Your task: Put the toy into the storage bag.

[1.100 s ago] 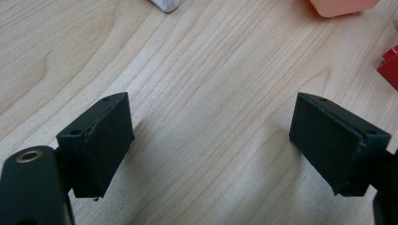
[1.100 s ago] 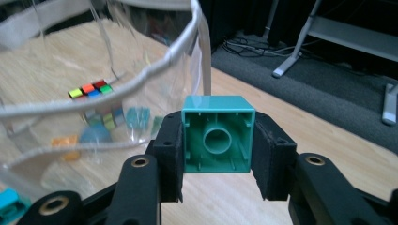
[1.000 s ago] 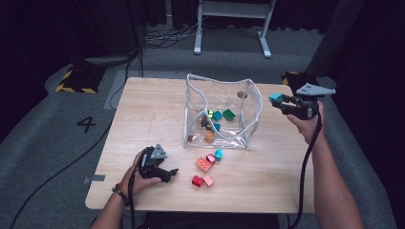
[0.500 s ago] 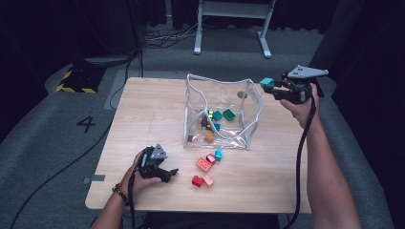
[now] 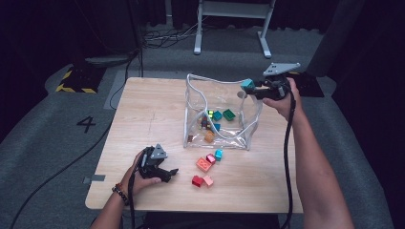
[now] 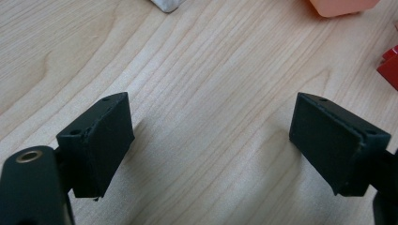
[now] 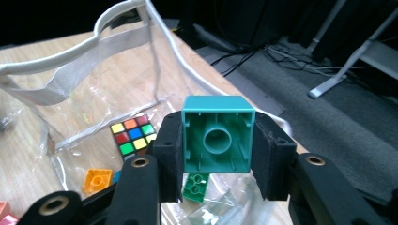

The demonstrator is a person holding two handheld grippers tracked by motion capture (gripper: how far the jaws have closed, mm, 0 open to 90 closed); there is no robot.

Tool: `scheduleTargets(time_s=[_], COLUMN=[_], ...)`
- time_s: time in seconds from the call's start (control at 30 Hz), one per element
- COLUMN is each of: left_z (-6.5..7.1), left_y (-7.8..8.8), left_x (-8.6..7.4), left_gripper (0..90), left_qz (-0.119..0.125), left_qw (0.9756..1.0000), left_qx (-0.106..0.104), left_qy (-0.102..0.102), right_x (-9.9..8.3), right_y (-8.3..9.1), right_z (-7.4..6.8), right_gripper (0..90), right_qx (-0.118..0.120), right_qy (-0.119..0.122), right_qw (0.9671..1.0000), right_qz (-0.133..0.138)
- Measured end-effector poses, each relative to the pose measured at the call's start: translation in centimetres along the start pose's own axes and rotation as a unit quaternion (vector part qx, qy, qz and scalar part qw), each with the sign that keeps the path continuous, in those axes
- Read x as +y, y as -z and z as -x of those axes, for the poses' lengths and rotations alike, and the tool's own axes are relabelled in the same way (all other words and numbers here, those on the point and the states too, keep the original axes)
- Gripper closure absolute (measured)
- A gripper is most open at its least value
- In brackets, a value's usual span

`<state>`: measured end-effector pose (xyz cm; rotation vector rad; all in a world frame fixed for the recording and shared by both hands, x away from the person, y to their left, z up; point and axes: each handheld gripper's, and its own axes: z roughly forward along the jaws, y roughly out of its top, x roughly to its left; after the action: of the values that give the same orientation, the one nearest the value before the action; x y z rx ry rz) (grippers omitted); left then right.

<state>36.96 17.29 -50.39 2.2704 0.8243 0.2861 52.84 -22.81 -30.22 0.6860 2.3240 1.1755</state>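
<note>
The right gripper [image 5: 252, 88] clamps a teal block [image 7: 218, 134] above the rim of the clear bag [image 5: 191, 102]. Well in front of the bag, the left gripper [image 6: 211, 145] rests on the table [image 5: 153, 114], jaws wide apart and empty.

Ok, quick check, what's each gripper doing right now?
Left gripper: open, nothing between its jaws, low over the table.
Right gripper: shut on a teal block, held above the clear bag.

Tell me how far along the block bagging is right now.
Partly done. Several blocks and a colour cube already lie inside the clear bag. In hand: the right hand-held gripper is shut on a teal block at the bag's rim. Left: five loose blocks on the table in front of the bag, near the open, empty left hand-held gripper.
</note>
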Motion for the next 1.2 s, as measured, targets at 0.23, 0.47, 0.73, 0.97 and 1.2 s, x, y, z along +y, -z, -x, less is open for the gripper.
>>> scheduleTargets(time_s=[0.23, 0.47, 0.73, 0.97, 1.2], left_z=[0.0, 0.0, 0.0, 0.0, 0.0], left_y=[0.0, 0.0, 0.0, 0.0, 0.0], left_x=[0.0, 0.0, 0.0, 0.0, 0.0], left_gripper=[14.1, 14.0, 14.1, 14.0, 14.0], left_qz=[0.000, 0.000, 0.001, 0.001, 0.001], left_qw=[1.0000, 1.0000, 1.0000, 1.0000, 1.0000], left_qx=[0.001, 0.001, 0.001, 0.000, 0.001], left_qy=[-0.002, -0.002, -0.001, 0.000, 0.000], right_x=[0.5, 1.3, 1.9, 1.0, -0.6], right_y=[-2.8, -5.1, -6.6, -6.5, -4.7], right_z=[-1.1, -2.4, -2.8, -2.1, -0.2], right_gripper=[59.0, 59.0, 59.0, 58.9, 58.9], right_qx=[0.037, 0.054, 0.059, 0.060, 0.049], right_qy=[0.028, 0.058, 0.095, 0.103, 0.090], right_qw=[0.9981, 0.9914, 0.9797, 0.9667, 0.9604], right_qz=[-0.041, -0.104, -0.167, -0.227, -0.259])
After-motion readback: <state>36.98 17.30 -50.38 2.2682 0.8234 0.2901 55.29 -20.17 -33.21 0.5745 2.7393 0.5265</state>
